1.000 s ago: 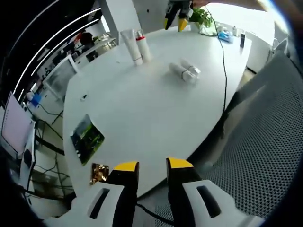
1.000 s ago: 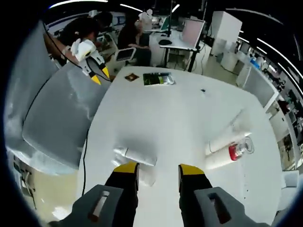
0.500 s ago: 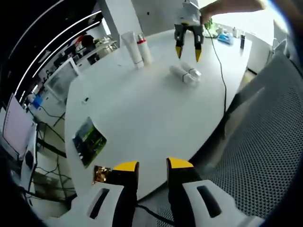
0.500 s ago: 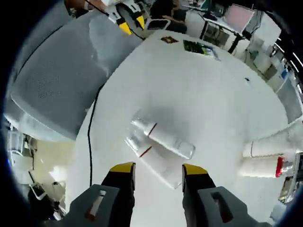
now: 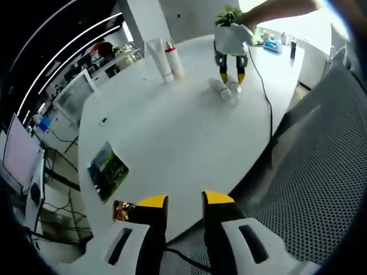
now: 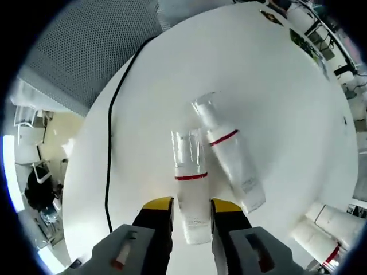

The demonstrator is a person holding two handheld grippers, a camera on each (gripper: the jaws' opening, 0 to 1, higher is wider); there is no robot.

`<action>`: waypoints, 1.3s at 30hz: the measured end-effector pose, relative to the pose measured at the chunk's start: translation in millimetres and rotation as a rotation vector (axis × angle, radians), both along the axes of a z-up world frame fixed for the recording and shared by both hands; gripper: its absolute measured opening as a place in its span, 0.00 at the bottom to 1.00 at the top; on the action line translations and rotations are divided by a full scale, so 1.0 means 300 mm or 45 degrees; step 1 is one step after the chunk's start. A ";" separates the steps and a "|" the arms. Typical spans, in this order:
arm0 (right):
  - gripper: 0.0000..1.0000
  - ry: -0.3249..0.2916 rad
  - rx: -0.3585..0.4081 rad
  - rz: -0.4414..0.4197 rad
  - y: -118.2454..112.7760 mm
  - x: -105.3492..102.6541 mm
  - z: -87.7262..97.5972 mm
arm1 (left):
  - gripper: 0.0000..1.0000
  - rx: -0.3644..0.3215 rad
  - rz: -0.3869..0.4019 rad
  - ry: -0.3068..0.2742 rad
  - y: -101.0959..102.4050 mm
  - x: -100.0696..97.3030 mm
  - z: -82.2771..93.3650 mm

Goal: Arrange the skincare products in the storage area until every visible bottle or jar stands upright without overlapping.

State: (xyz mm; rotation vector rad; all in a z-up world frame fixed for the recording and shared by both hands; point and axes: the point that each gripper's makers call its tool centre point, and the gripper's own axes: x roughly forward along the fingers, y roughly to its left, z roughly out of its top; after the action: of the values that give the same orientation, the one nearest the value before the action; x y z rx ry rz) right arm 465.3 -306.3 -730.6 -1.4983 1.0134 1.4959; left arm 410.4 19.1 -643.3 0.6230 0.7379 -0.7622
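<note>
Bottles lie flat on the white desk (image 6: 275, 86): two white ones with clear caps and a red band each, side by side and touching near their cap ends. In my right gripper view the nearer lying bottle (image 6: 190, 189) runs lengthwise between the yellow tips of my right tongs (image 6: 191, 204), its base end sitting in the gap, jaws close on either side of it (whether they actually press on it I cannot tell). The second lying bottle (image 6: 229, 154) sits just to its right, angled away, its cap beside the first one's cap. A black cable (image 6: 109, 149) runs across the desk to the left of the pair. At the lower right edge of that view two more white containers (image 6: 321, 229) appear, one with a red band.

From my left gripper view, my left tongs (image 5: 183, 201) hang off the near edge of the desk, jaws parted with nothing between them. Far across the desk my right tongs (image 5: 232, 77) point down over the lying bottles (image 5: 225, 90), held by a hand (image 5: 269, 10). Well to their left, a white tube (image 5: 159, 56) and a bottle with a red cap (image 5: 173, 57) stand upright, just beside each other. Nearer me lie a green printed card (image 5: 106, 169) and a shiny gold wrapper (image 5: 120, 209). A grey mesh chair back (image 5: 321, 172) fills the right side.
</note>
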 end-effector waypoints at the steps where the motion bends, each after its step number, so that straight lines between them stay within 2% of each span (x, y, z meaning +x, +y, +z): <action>1: 0.16 -0.002 0.003 0.003 0.000 -0.004 -0.001 | 0.23 -0.004 -0.001 -0.001 -0.001 0.001 0.001; 5: 0.14 -0.003 0.000 -0.007 0.000 -0.007 0.004 | 0.23 0.001 -0.006 0.006 -0.002 -0.002 -0.002; 7: 0.14 -0.007 0.011 -0.044 -0.001 -0.007 0.006 | 0.23 -0.005 -0.002 0.010 -0.004 -0.002 -0.001; 10: 0.13 0.007 0.016 -0.221 -0.016 -0.010 0.005 | 0.24 0.005 -0.008 0.004 -0.001 -0.001 -0.001; 12: 0.13 0.016 0.055 -0.271 -0.015 -0.019 0.017 | 0.27 0.004 -0.019 -0.008 -0.007 -0.002 0.002; 13: 0.13 0.014 0.082 -0.332 -0.015 -0.024 0.032 | 0.29 -0.004 -0.017 -0.017 -0.009 0.001 0.006; 17: 0.13 -0.006 0.255 -0.516 0.007 -0.021 0.097 | 0.32 -0.076 0.008 -0.032 -0.021 0.011 0.038; 20: 0.13 -0.026 0.390 -0.675 0.018 -0.009 0.163 | 0.37 -0.167 0.029 -0.042 -0.043 0.024 0.073; 21: 0.13 -0.028 0.481 -0.757 0.036 -0.004 0.198 | 0.39 -0.210 0.036 -0.026 -0.055 0.021 0.084; 22: 0.13 -0.028 0.534 -0.826 0.046 -0.001 0.222 | 0.40 -0.289 0.051 -0.017 -0.078 0.024 0.111; 23: 0.13 -0.024 0.615 -0.952 0.063 0.006 0.257 | 0.41 -0.326 0.053 -0.036 -0.091 0.031 0.134; 24: 0.13 -0.031 0.680 -1.001 0.078 0.014 0.283 | 0.43 -0.390 0.051 -0.071 -0.119 0.043 0.174; 25: 0.13 -0.012 0.804 -1.085 0.119 0.016 0.327 | 0.45 -0.446 0.056 -0.067 -0.146 0.043 0.197; 26: 0.13 0.028 0.900 -1.156 0.154 0.011 0.362 | 0.48 -0.560 0.075 -0.066 -0.190 0.049 0.234; 27: 0.13 0.063 1.005 -1.201 0.191 0.008 0.398 | 0.52 -0.639 0.079 -0.054 -0.222 0.048 0.257; 28: 0.13 0.111 1.124 -1.260 0.238 0.001 0.444 | 0.54 -0.733 0.099 -0.039 -0.258 0.049 0.282; 30: 0.13 0.237 1.310 -1.361 0.321 -0.028 0.510 | 0.58 -0.852 0.143 0.020 -0.315 0.041 0.302; 32: 0.13 0.301 1.408 -1.380 0.377 -0.054 0.546 | 0.56 -0.951 0.148 0.110 -0.360 0.013 0.310; 34: 0.13 0.385 1.463 -1.485 0.429 -0.082 0.566 | 0.51 -1.082 0.165 0.218 -0.410 -0.022 0.326; 36: 0.13 0.460 1.552 -1.485 0.491 -0.116 0.602 | 0.50 -1.137 0.134 0.232 -0.433 -0.043 0.339; 37: 0.13 0.555 1.609 -1.472 0.534 -0.149 0.632 | 0.49 -1.167 0.124 0.244 -0.443 -0.052 0.345; 39: 0.13 0.628 1.670 -1.492 0.569 -0.170 0.660 | 0.49 -1.187 0.117 0.314 -0.455 -0.077 0.339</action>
State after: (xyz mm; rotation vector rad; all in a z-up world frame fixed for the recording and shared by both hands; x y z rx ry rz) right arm 414.4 -135.5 -532.7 0.4051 0.6272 1.1107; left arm 387.3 -117.4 -541.6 -0.3502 0.5434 -0.9978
